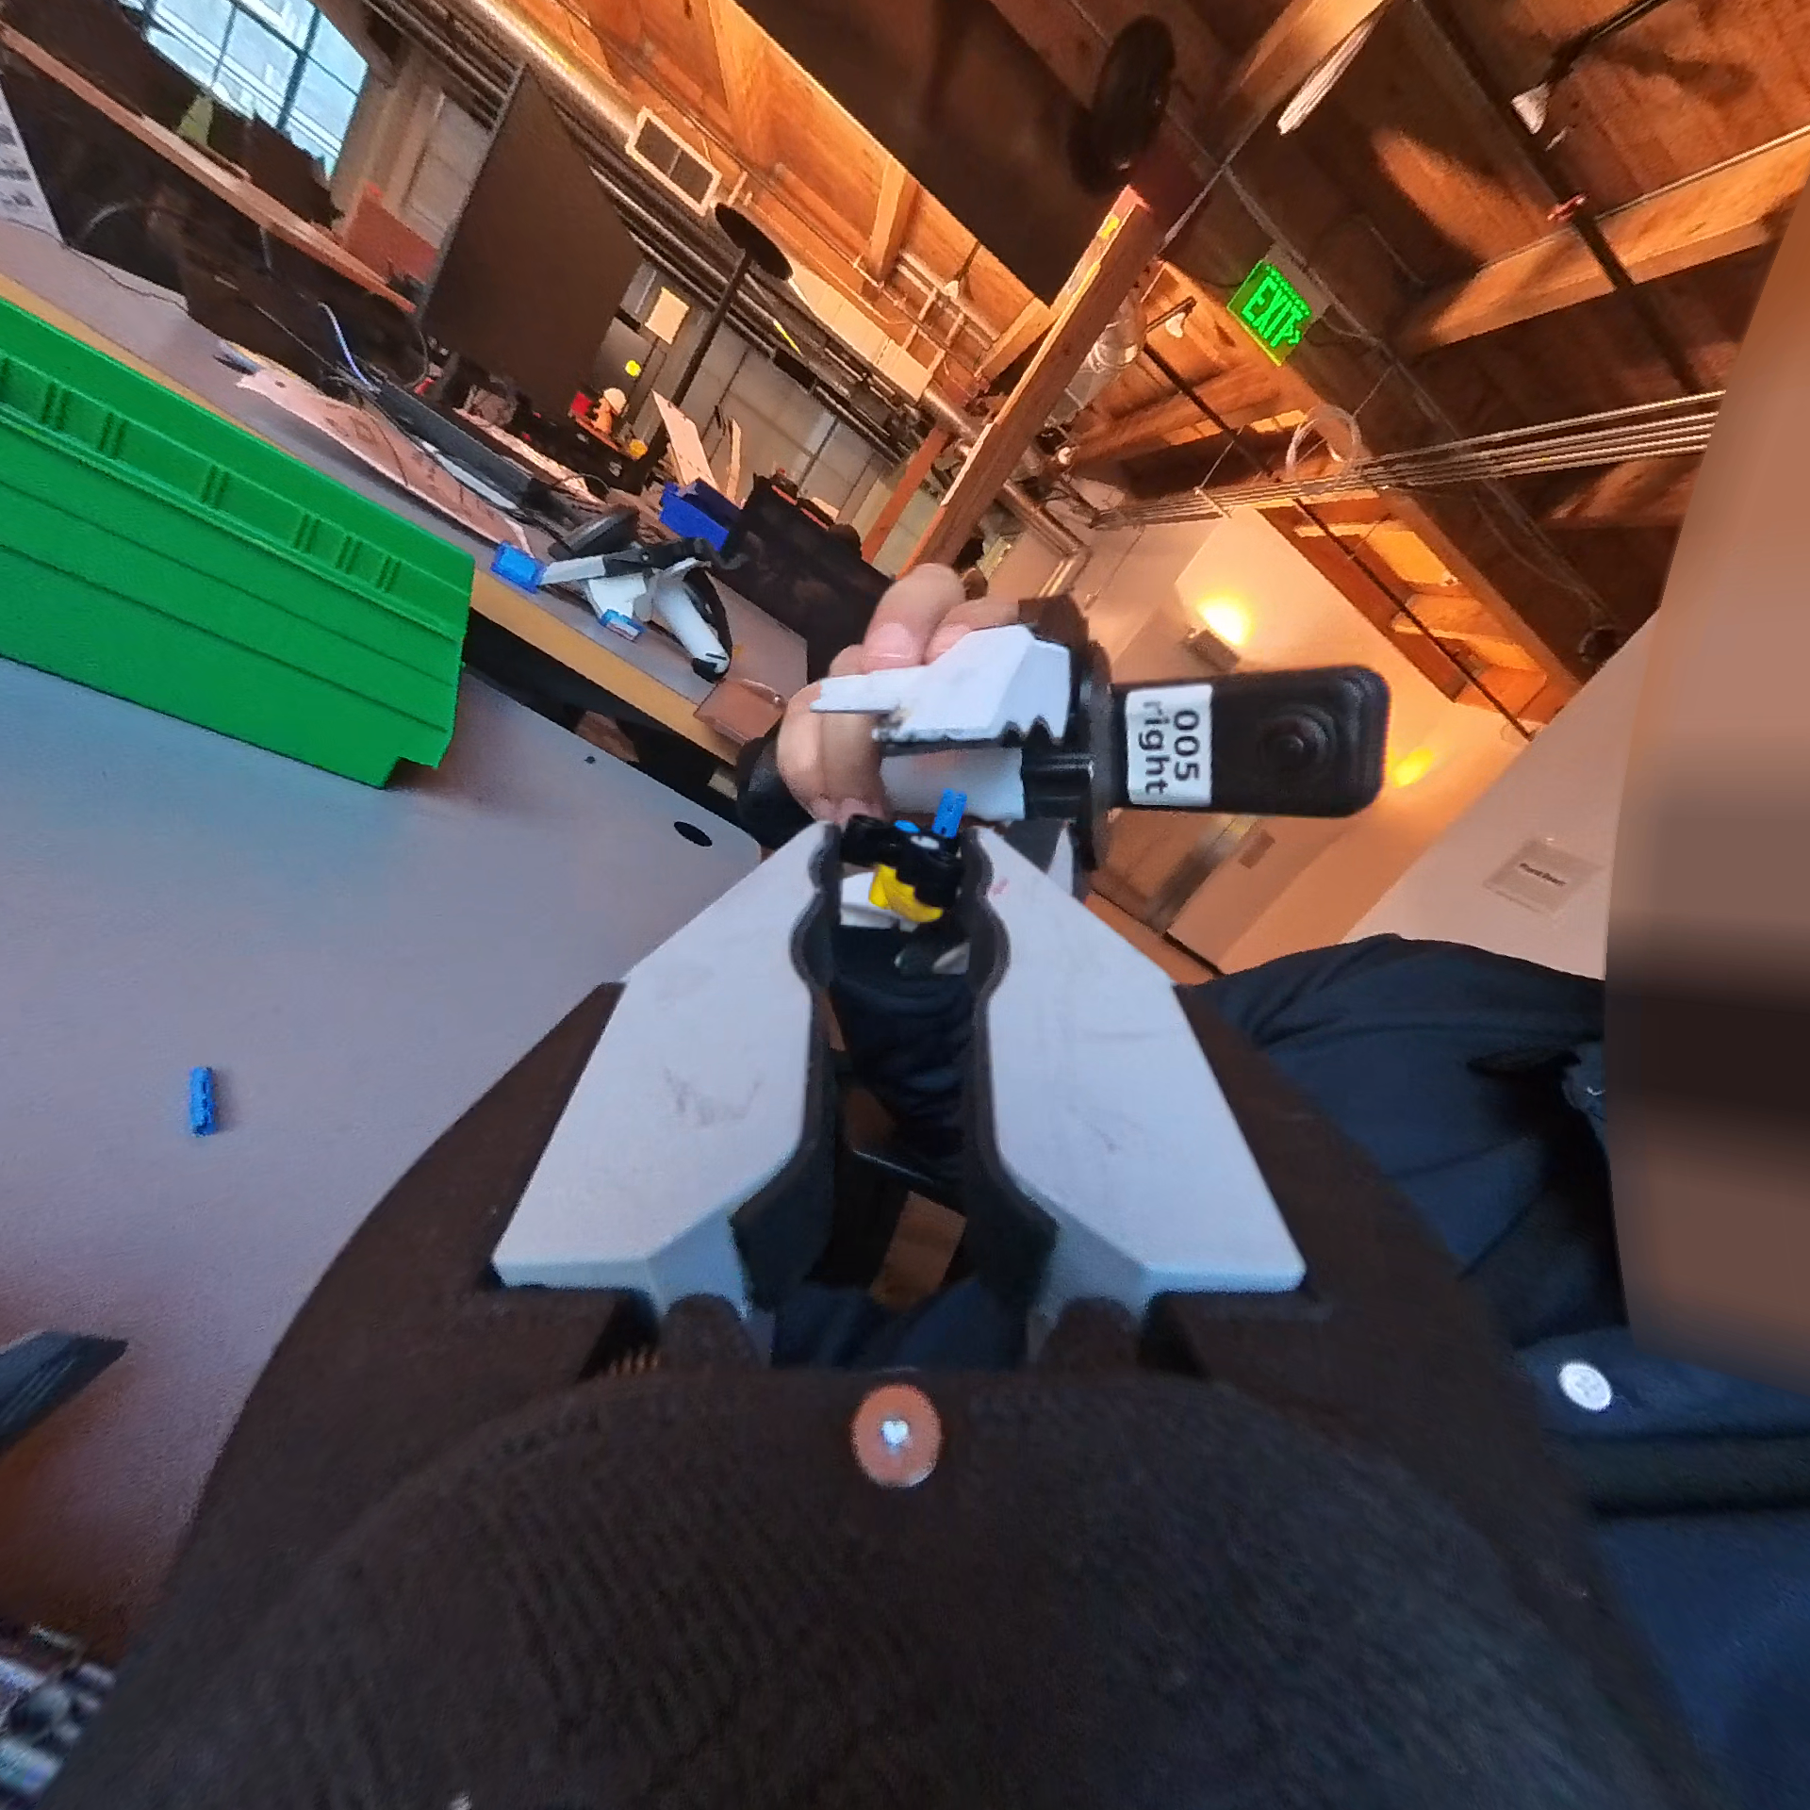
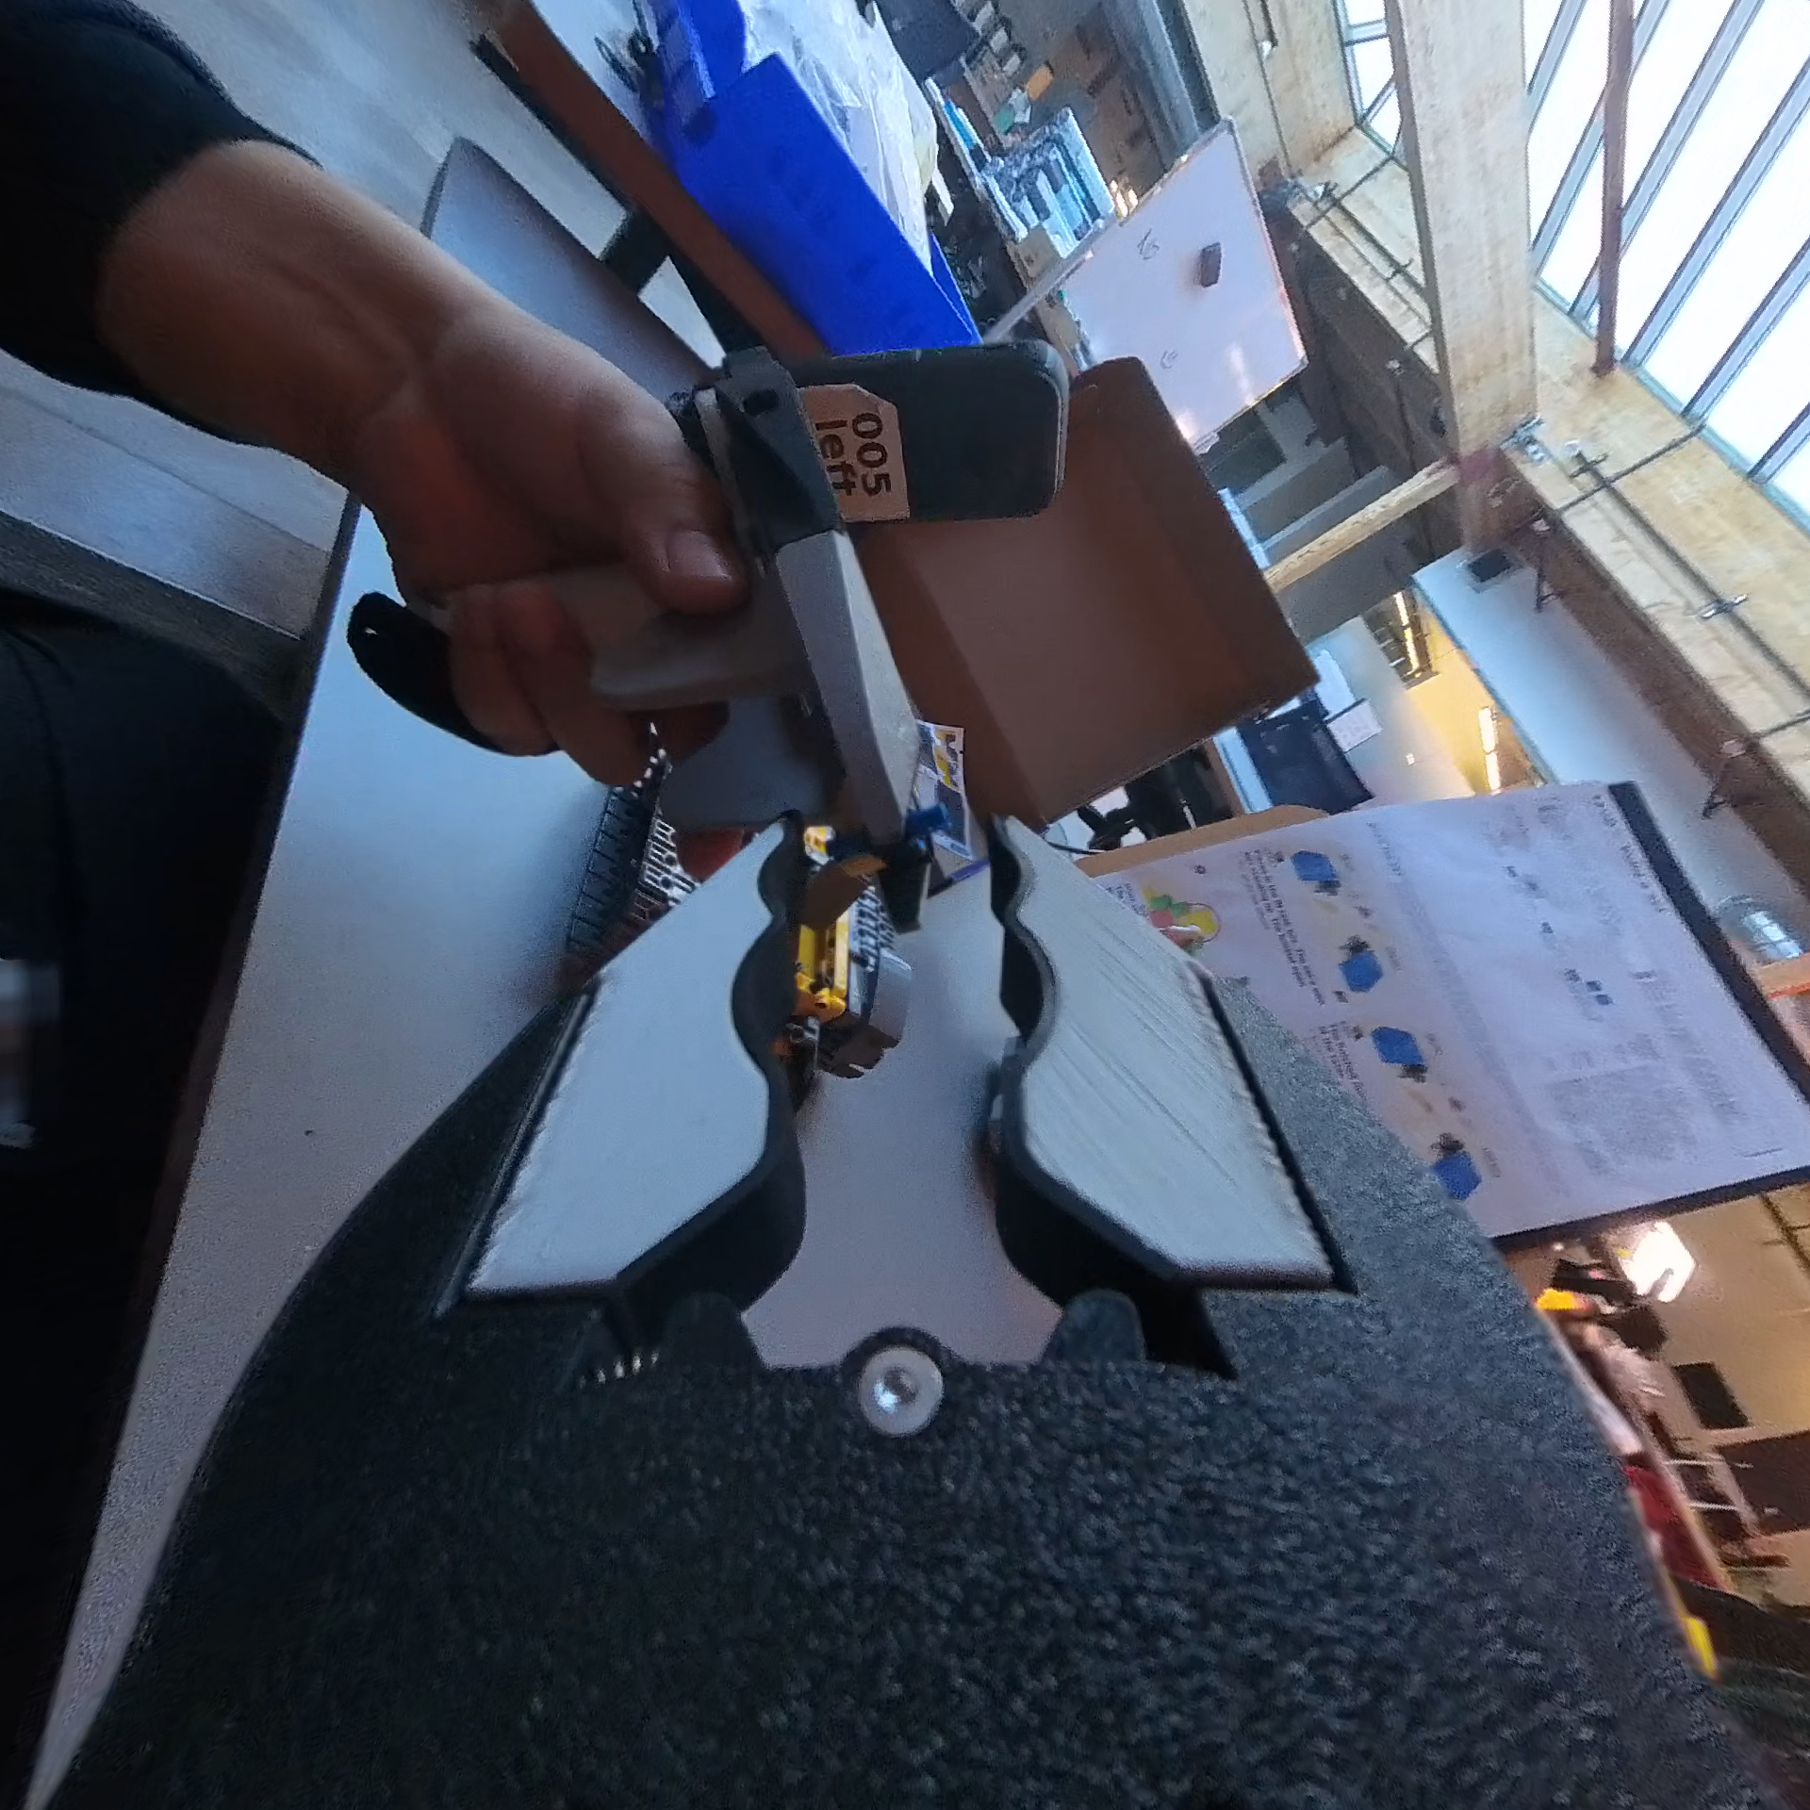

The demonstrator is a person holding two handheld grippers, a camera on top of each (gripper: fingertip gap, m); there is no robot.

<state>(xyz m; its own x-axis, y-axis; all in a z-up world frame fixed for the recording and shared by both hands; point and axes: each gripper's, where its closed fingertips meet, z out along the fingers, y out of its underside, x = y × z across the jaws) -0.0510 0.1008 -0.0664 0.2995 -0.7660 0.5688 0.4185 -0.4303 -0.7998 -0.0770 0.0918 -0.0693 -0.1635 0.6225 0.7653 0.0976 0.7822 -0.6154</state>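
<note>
pinching a small black-and-yellow brick assembly [image 1: 906,872] at its jaws' tips, the left gripper [image 1: 896,862] lifts it off the desk [image 1: 245,930]; the right gripper [image 2: 886,881], jaws spread, faces its blue pin [image 1: 948,815].

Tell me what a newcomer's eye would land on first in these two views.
First, the left gripper, at the centre of its own view, shut on a small black, yellow and blue brick assembly held up in the air. Just beyond it a hand grips the right gripper, whose own view shows it open around that assembly. The bright green bin on the grey table at far left also pulls the eye.
</note>
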